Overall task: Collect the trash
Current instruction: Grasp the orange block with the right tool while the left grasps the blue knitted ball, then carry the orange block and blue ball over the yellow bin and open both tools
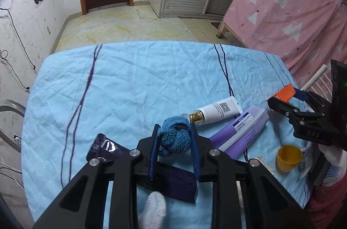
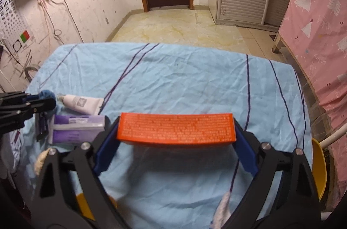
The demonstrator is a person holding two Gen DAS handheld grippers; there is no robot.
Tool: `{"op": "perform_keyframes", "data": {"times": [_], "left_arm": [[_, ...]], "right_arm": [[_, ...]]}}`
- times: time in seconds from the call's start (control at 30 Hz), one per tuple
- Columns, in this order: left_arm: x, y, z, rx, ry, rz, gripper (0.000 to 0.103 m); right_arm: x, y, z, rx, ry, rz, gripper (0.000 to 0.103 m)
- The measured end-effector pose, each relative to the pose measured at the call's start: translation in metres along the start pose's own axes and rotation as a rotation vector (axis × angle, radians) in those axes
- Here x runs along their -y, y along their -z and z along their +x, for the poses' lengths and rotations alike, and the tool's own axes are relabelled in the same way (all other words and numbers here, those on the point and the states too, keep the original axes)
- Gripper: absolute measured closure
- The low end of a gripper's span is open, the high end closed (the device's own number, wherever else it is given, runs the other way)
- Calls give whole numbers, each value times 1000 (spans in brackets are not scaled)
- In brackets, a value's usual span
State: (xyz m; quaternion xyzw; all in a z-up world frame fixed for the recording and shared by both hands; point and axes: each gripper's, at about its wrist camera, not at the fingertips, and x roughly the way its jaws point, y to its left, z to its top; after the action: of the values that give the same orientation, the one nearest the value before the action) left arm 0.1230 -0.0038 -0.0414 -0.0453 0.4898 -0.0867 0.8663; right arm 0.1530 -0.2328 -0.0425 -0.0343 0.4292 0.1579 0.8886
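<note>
A blue knitted cloth ball (image 1: 175,140) sits between the fingers of my left gripper (image 1: 174,127), whose blue pads press on both its sides; it is shut on the ball just above the light blue tablecloth (image 1: 130,88). An orange box (image 2: 176,129) with white print spans the jaws of my right gripper (image 2: 176,120), end to end against the pads and held clear of the cloth. In the left wrist view the right gripper (image 1: 284,96) stands at the right edge with the orange box (image 1: 286,93) at its tips.
A white tube (image 1: 219,111) with a gold cap and a purple box (image 1: 238,131) lie right of the ball. A dark foil wrapper (image 1: 171,179) lies under the left gripper. A small yellow cup (image 1: 288,157) stands near the right. A pink curtain (image 1: 282,12) hangs beyond the table.
</note>
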Motion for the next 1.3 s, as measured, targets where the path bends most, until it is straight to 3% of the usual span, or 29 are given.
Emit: {"op": "perform_keyframes", "data": {"times": [0.27,0.47,1.3], "left_arm": [[1,-14,-30,71,-29,-2,86],[24,-24,-44,105,-31,33,86],[173,-43,-32,114,21,224,86]], "right_arm": [[9,-1,-15,49,-9,22,14],[20,2,-27,87,-18,49,14],[141,55,-81,201,36,263,14]]}}
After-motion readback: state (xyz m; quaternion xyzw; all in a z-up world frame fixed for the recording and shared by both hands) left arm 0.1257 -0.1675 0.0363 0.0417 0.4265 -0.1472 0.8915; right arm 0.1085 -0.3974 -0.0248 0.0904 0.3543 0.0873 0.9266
